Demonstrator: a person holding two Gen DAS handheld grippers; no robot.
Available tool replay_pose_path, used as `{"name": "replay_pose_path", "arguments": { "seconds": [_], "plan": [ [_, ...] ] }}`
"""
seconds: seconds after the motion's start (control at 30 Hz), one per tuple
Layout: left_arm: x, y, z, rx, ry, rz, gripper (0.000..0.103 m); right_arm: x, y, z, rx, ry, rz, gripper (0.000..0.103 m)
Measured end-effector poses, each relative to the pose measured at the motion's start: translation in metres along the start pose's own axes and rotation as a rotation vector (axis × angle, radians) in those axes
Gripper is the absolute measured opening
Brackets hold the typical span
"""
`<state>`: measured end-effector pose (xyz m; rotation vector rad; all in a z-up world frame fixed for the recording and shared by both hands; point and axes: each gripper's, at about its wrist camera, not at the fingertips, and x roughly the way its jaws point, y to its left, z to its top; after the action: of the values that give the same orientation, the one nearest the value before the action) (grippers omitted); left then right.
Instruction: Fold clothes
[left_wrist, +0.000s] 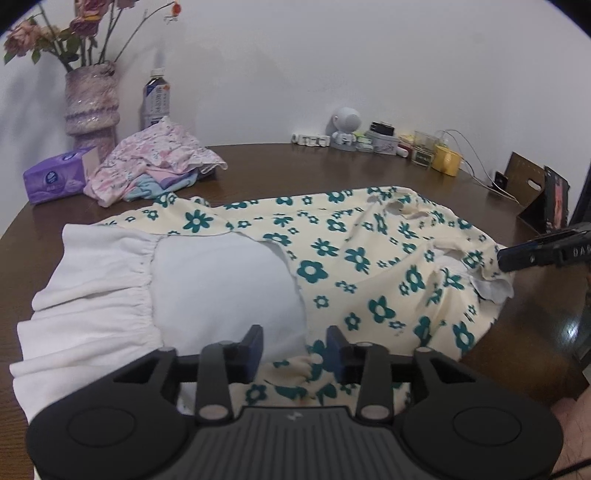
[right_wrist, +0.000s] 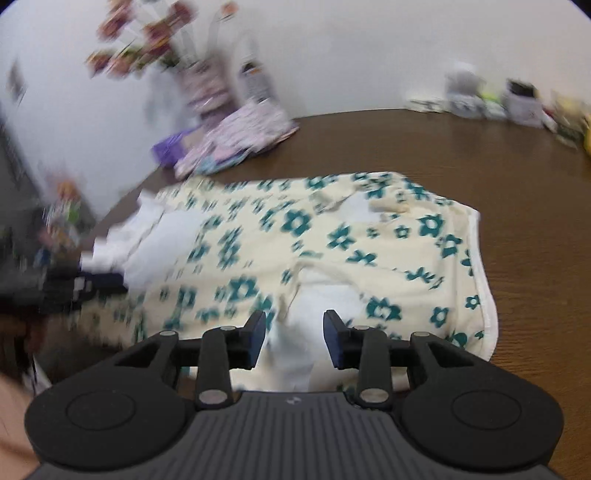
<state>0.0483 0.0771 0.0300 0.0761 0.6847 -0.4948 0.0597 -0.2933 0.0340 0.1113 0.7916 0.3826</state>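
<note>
A cream dress with teal flowers (left_wrist: 369, 254) and a white ruffled skirt part (left_wrist: 110, 280) lies spread on the brown table (left_wrist: 295, 166). My left gripper (left_wrist: 294, 349) is open just above the near edge of the dress, where the white panel meets the flowered cloth. My right gripper (right_wrist: 294, 338) is open over a white fold of the dress (right_wrist: 369, 251), nothing pinched between its fingers. The right gripper's fingers (left_wrist: 532, 253) also show at the far right of the left wrist view, beside the dress's edge. The right wrist view is blurred.
A pile of pink and blue clothes (left_wrist: 155, 166), a purple tissue pack (left_wrist: 55, 179), a vase with flowers (left_wrist: 90, 103) and a bottle (left_wrist: 157, 98) stand at the back left. Small items line the back right (left_wrist: 388, 142). A cardboard stand (left_wrist: 528, 188) sits at right.
</note>
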Motion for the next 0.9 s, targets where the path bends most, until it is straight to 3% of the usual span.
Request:
{"name": "replay_pose_path", "arguments": {
  "seconds": [0.27, 0.57, 0.67, 0.8, 0.9],
  "plan": [
    [-0.008, -0.003, -0.016, -0.018, 0.034, 0.091, 0.053, 0.027, 0.027, -0.01, -0.193, 0.057, -0.021, 0.038],
    [-0.009, 0.003, -0.026, -0.021, 0.045, 0.145, 0.054, 0.023, 0.028, -0.009, -0.193, 0.096, 0.014, 0.017],
    [-0.013, 0.005, -0.022, -0.025, 0.016, 0.143, 0.054, 0.022, 0.028, -0.009, -0.193, 0.109, 0.026, 0.019],
    [-0.013, 0.006, -0.019, -0.01, 0.016, 0.137, 0.055, 0.02, 0.029, -0.008, -0.194, 0.127, 0.042, 0.035],
    [-0.007, 0.008, -0.021, 0.005, 0.039, 0.125, 0.056, 0.018, 0.029, -0.008, -0.201, 0.152, 0.065, 0.033]
  ]
}}
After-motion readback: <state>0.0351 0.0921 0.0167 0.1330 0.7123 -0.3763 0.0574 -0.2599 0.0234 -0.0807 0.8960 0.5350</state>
